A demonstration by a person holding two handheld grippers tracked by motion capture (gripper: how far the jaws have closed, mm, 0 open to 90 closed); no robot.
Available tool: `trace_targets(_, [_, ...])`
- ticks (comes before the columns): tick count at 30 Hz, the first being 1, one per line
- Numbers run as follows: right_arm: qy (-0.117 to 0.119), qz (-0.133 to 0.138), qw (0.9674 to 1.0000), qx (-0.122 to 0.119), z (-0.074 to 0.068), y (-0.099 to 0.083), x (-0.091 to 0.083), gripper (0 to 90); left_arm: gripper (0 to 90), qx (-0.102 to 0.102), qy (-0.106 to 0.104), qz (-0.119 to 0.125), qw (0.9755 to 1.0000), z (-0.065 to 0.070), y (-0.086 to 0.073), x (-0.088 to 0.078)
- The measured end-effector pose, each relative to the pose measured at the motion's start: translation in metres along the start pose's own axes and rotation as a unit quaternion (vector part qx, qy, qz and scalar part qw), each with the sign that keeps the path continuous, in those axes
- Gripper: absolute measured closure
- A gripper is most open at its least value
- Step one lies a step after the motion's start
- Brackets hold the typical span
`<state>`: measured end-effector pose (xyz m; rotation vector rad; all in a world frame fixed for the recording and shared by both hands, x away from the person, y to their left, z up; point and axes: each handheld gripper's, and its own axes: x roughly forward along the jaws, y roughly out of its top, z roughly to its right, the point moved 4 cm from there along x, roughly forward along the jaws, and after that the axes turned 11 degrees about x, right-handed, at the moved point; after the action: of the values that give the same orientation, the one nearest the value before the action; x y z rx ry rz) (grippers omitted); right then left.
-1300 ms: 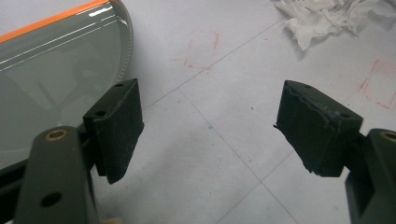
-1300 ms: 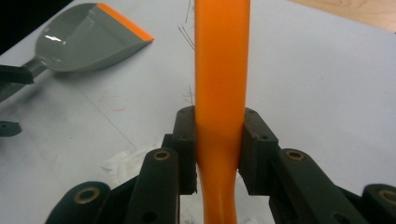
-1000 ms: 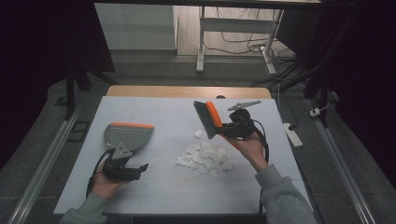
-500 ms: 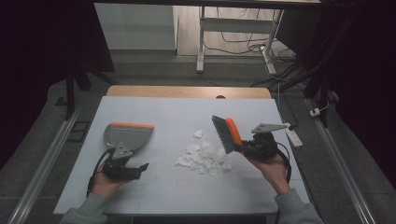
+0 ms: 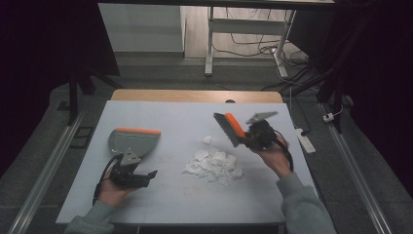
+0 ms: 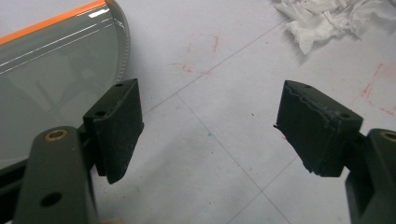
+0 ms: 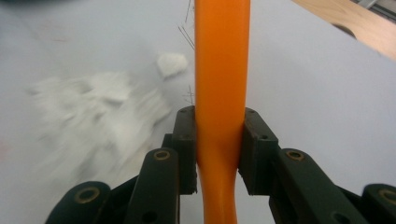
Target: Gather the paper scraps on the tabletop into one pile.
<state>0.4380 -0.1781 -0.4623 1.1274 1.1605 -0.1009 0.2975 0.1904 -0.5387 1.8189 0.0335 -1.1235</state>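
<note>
My right gripper (image 5: 251, 136) is shut on the orange handle of a hand brush (image 5: 229, 127), held above the table right of a pile of white paper scraps (image 5: 214, 163). In the right gripper view the orange handle (image 7: 220, 74) runs up between the two pads, with the scraps (image 7: 93, 107) blurred at left. A grey dustpan (image 5: 132, 141) with an orange edge lies at the table's left. My left gripper (image 5: 141, 176) rests on the table just in front of it, jaws open and empty. In the left gripper view the dustpan (image 6: 51, 79) sits beside the left jaw.
The white table top (image 5: 170, 200) has a wooden strip (image 5: 195, 95) along its far edge. One loose scrap (image 5: 207, 139) lies apart behind the pile. Faint red marks (image 6: 196, 65) show on the surface. A power strip (image 5: 305, 140) lies off the table's right edge.
The right hand with the brush swung right and down from above the pile, then came back a little higher and to the left. The left gripper stayed put.
</note>
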Motion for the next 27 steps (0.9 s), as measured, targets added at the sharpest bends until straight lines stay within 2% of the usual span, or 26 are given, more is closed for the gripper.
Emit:
trace_targets(3, [-0.015,-0.029,0.998,-0.054,-0.006,0.031,0.034,71.1,23.7,-0.005,0.0,0.002,1.0,-0.003,-0.003,-0.001])
trace_targets(6, [-0.036,-0.063,0.9927,-0.096,-0.01,0.053,0.063,71.2,23.7,-0.008,0.0,0.003,1.0,-0.005,-0.005,-0.002])
trace_targets(7, [-0.036,-0.074,0.9911,-0.104,-0.011,0.057,0.071,71.2,23.7,-0.01,-0.001,0.003,0.9999,-0.006,-0.006,-0.002])
trace_targets(11, [-0.001,-0.11,0.9829,-0.148,-0.027,0.056,0.086,71.2,23.8,-0.01,-0.002,0.007,0.9999,-0.008,-0.008,-0.004])
trace_targets(13, [0.02,-0.116,0.9796,-0.163,-0.041,0.051,0.086,71.2,23.8,-0.01,-0.002,0.006,0.9999,-0.008,-0.008,-0.004])
trace_targets(15, [0.027,-0.122,0.9752,-0.182,-0.051,0.042,0.082,71.2,23.8,-0.009,0.0,0.005,0.9999,-0.007,-0.008,-0.004])
trace_targets(16, [0.033,-0.122,0.9746,-0.185,-0.054,0.038,0.079,71.2,23.8,-0.009,0.0,0.005,0.9999,-0.007,-0.007,-0.005])
trace_targets(18, [0.038,-0.118,0.9743,-0.188,-0.057,0.03,0.07,71.2,23.8,-0.007,0.0,0.007,1.0,-0.005,-0.007,-0.006])
trace_targets(20, [0.043,-0.106,0.9769,-0.18,-0.055,0.026,0.058,71.2,23.8,-0.006,0.002,0.006,1.0,-0.004,-0.006,-0.006])
trace_targets(23, [0.047,-0.068,0.9838,-0.159,-0.049,0.022,0.034,71.2,23.8,-0.007,0.003,0.006,1.0,-0.004,-0.005,-0.006])
trace_targets(25, [0.055,-0.032,0.9888,-0.135,-0.044,0.02,0.017,71.2,23.8,-0.008,0.003,0.005,0.9999,-0.005,-0.006,-0.005])
trace_targets(27, [0.069,-0.002,0.992,-0.106,-0.039,0.015,0.0,71.2,23.7,-0.01,0.003,0.005,0.9999,-0.006,-0.006,-0.005])
